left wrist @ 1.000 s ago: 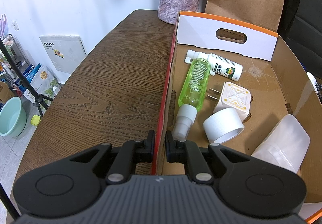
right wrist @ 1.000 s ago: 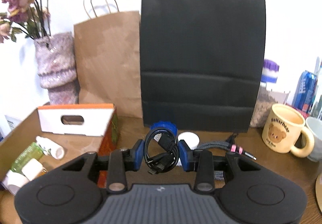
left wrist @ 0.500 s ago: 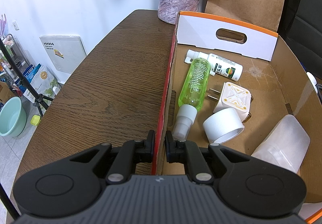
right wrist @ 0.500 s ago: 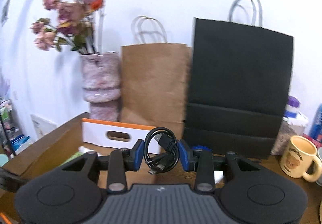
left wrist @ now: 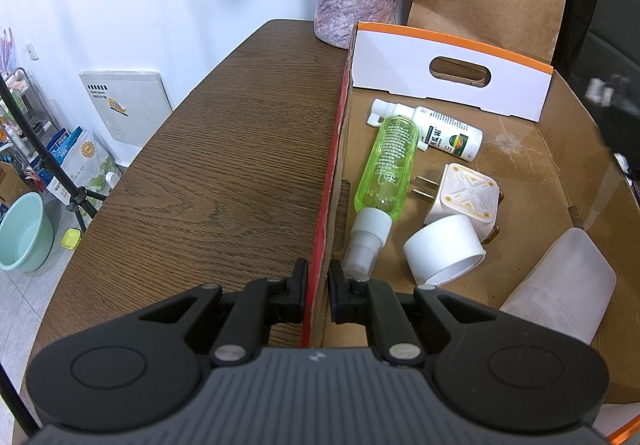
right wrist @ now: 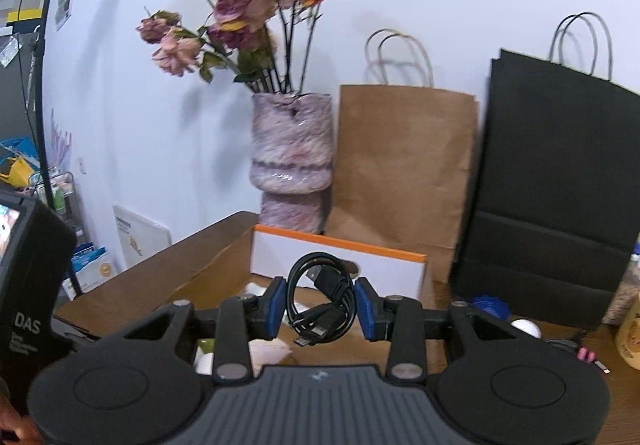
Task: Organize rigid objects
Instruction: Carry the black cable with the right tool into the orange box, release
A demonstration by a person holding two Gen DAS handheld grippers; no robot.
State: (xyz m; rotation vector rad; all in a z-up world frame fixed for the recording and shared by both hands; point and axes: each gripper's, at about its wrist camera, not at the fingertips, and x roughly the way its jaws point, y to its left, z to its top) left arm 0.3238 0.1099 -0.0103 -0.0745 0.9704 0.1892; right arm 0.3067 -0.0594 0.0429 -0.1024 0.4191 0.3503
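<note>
Now mid-transfer: right gripper [right wrist: 320,311] clamps the coiled cable [right wrist: 320,303] above the box [left wrist: 452,85]; left gripper [left wrist: 318,285] pinches the box wall. Next, lower and release inside.

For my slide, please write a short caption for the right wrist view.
Right gripper holds a coiled black USB cable above the cardboard box, before a vase of dried roses.

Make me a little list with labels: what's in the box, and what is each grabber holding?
box: cardboard box, open, on the wooden table
in the box: green bottle, white bottle, plug adapter, tape roll, frosted container
left hand-held gripper: shut on the box's side wall
right hand-held gripper: shut on a coiled black cable
</note>
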